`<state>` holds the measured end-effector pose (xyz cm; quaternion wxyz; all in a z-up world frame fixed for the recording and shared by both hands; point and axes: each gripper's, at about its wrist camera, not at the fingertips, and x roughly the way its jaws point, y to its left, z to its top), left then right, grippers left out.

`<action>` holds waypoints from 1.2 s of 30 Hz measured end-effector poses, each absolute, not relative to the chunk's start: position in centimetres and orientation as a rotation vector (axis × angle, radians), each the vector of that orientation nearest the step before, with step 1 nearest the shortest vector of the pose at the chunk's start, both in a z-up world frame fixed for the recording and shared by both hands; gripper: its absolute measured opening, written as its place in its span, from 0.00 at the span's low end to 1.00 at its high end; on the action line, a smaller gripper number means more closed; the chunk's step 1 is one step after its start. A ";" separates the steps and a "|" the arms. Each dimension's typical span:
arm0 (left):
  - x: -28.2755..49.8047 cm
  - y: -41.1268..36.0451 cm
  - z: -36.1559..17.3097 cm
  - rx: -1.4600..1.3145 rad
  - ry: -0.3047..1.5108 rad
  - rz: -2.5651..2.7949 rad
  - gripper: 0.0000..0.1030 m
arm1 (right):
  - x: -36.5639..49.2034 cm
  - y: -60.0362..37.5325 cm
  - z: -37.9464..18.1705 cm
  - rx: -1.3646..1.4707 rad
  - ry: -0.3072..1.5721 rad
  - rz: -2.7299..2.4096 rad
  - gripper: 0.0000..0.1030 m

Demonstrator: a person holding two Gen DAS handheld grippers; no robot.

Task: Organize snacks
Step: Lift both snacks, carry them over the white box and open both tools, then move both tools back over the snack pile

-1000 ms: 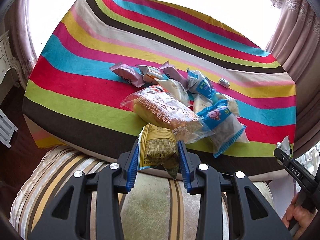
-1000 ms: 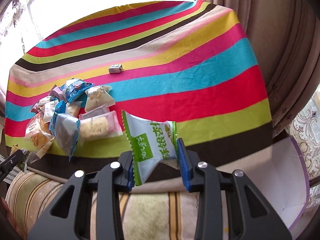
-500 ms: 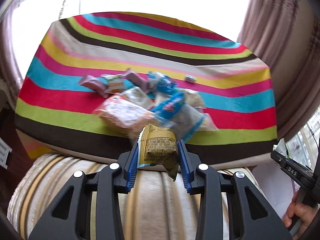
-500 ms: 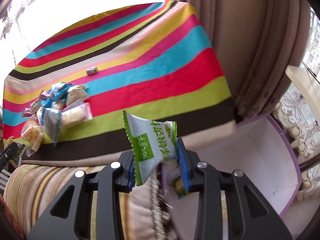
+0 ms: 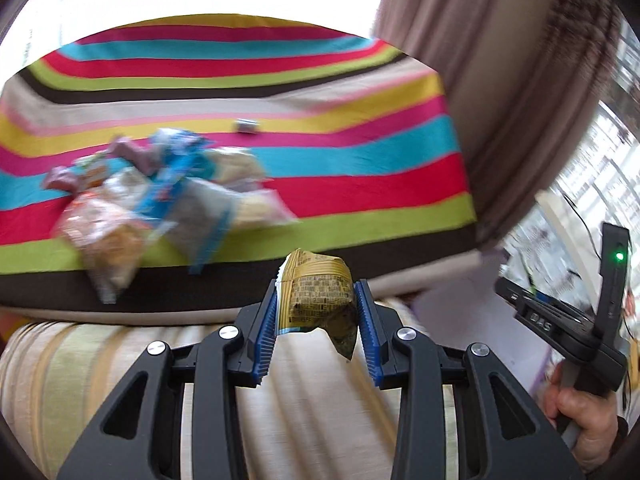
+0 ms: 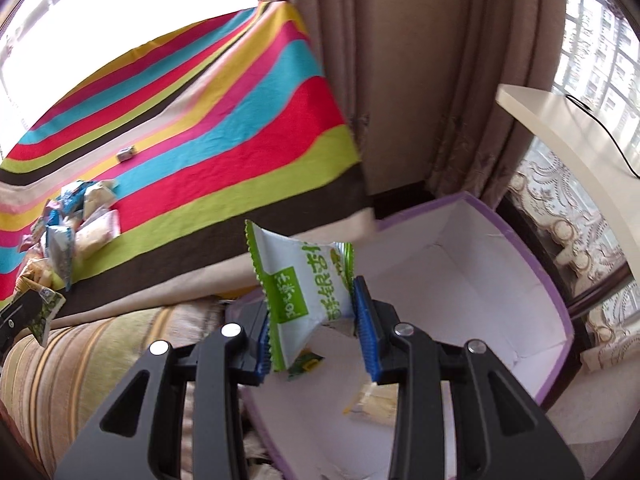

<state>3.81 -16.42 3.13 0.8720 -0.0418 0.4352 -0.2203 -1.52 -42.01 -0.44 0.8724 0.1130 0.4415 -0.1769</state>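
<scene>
Both hands have swung right off the table — right gripper (image 6: 316, 312) now hangs over the purple-rimmed box (image 6: 556, 308), fingers clamped on the green-white packet (image 6: 300, 280); left gripper (image 5: 318, 316) trails, gripping the yellow packet (image 5: 320, 296). Drop looks next — pile (image 5: 160, 200) remains near the table's front edge.

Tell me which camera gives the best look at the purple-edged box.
The right wrist view. There the purple-edged box sits open below the right gripper, showing its white inside and a few packets on its floor. The left wrist view catches only a blurred pale strip of it at the right.
</scene>
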 end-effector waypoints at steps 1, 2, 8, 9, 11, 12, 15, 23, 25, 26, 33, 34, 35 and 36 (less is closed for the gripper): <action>3.8 -17.3 3.0 -0.079 0.916 -0.482 0.33 | -1.8 -42.4 -0.5 0.241 0.922 -0.377 0.34; 3.6 -18.6 2.9 -0.066 0.925 -0.513 0.33 | -2.1 -42.9 -0.6 0.246 0.921 -0.388 0.34; 2.5 -24.0 2.6 0.008 0.944 -0.631 0.33 | -4.0 -45.6 -0.8 0.273 0.914 -0.462 0.35; 2.3 -24.8 2.5 0.019 0.948 -0.646 0.33 | -4.4 -46.1 -0.9 0.281 0.911 -0.474 0.35; 1.9 -26.3 2.3 0.041 0.956 -0.679 0.33 | -5.1 -47.1 -0.9 0.293 0.907 -0.503 0.35; 1.7 -26.9 2.3 0.051 0.958 -0.692 0.33 | -5.5 -47.5 -0.9 0.299 0.905 -0.517 0.36; 1.3 -28.4 2.2 0.071 0.963 -0.734 0.34 | -6.4 -48.4 -1.0 0.309 0.901 -0.547 0.39; 0.2 -31.4 2.1 0.115 0.968 -0.841 0.54 | -7.2 -49.8 -1.3 0.329 0.891 -0.597 0.63; 0.1 -31.4 2.2 0.109 0.965 -0.843 0.58 | -7.3 -49.9 -1.1 0.329 0.881 -0.601 0.70; 0.3 -31.2 2.2 0.098 0.970 -0.841 0.58 | -7.2 -49.8 -1.1 0.327 0.880 -0.602 0.71; 1.1 -29.5 2.4 0.078 0.959 -0.770 0.63 | -6.6 -48.9 -0.7 0.289 0.892 -0.626 0.77; 1.3 -29.1 2.5 0.073 0.956 -0.751 0.64 | -6.6 -48.7 -0.7 0.283 0.893 -0.628 0.77; 1.7 -28.4 2.5 0.063 0.956 -0.721 0.64 | -6.4 -48.5 -0.6 0.280 0.895 -0.622 0.77; 1.8 -28.0 2.5 0.059 0.956 -0.704 0.64 | -6.2 -48.2 -0.6 0.273 0.902 -0.614 0.77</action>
